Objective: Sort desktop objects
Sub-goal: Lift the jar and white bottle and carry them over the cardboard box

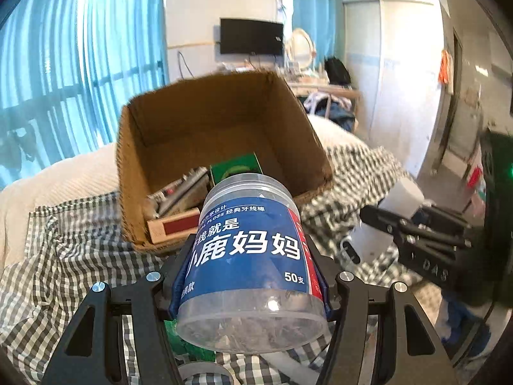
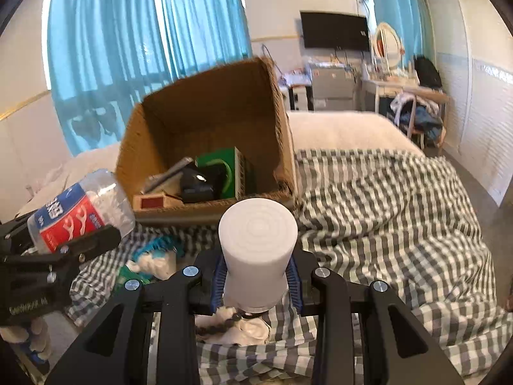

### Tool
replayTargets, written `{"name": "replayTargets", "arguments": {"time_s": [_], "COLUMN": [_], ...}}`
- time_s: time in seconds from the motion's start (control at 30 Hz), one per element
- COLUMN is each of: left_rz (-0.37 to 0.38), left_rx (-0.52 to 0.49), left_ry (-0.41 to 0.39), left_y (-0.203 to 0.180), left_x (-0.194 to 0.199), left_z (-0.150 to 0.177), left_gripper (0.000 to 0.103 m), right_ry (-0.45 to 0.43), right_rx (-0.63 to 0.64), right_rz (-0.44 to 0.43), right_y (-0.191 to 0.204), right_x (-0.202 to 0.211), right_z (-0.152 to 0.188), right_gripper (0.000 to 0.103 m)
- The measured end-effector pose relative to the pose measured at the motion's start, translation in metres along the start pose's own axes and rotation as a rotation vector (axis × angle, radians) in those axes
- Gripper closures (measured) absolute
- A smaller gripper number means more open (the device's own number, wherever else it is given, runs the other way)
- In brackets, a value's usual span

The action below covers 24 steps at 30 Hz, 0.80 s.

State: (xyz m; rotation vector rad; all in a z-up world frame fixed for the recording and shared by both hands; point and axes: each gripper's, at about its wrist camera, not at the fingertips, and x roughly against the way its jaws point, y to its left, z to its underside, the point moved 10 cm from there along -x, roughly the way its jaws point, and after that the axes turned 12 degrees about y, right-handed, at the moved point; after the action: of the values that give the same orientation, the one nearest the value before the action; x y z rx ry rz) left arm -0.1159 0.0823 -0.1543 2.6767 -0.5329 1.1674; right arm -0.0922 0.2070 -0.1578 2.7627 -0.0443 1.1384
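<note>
Closest to the left wrist camera, the left gripper (image 1: 250, 292) is clamped about halfway wide on a clear plastic dental floss pick jar (image 1: 253, 256), its blue-padded fingers pressing the blue label from both sides; the jar lies tilted along the fingers with its clear base toward the lens and its top pointing at the box beyond, and it is lifted clear of the bed. Beside it, in the right wrist view, the right gripper (image 2: 256, 284) is closed fairly narrow on a white cylindrical bottle (image 2: 258, 250), gripping the slimmer part of its body while the wider round end faces forward, also held above the bedding. Under both lies a rumpled grey-and-white checked cloth (image 2: 384, 205) spread over the bed, with some white and teal clutter (image 2: 154, 256) on it just below the jar. Just past the held things stands an open cardboard box (image 1: 221, 118) on the cloth, its flaps gone and its near wall low; inside lie a green box (image 2: 221, 166), a black object (image 2: 197, 181), a grey tube (image 1: 182, 189) and a small wooden box with a red panel (image 2: 150, 202). Farther back are the cream bedspread (image 2: 340, 128), blue curtains (image 2: 105, 48), a wall-mounted television (image 2: 335, 30) and a dressing table with an oval mirror (image 2: 388, 45)
</note>
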Motion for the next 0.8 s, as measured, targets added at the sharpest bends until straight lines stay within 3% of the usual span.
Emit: {"name": "replayTargets", "arguments": {"time_s": [0.47, 0.8], "left_rz": [-0.032, -0.083], "left_rx": [0.088, 0.102], "left_ry": [-0.142, -0.256], "left_y": [0.027, 0.044], "left_x": [0.055, 0.098], "left_z": [-0.030, -0.068], "left_gripper": [0.040, 0.040], "right_ry": [-0.144, -0.271], "right_rx": [0.051, 0.118], "right_rz": [-0.034, -0.050], "right_y": [0.027, 0.045], "right_x": [0.048, 0.083], "right_z": [-0.044, -0.103], "right_gripper": [0.071, 0.071]}}
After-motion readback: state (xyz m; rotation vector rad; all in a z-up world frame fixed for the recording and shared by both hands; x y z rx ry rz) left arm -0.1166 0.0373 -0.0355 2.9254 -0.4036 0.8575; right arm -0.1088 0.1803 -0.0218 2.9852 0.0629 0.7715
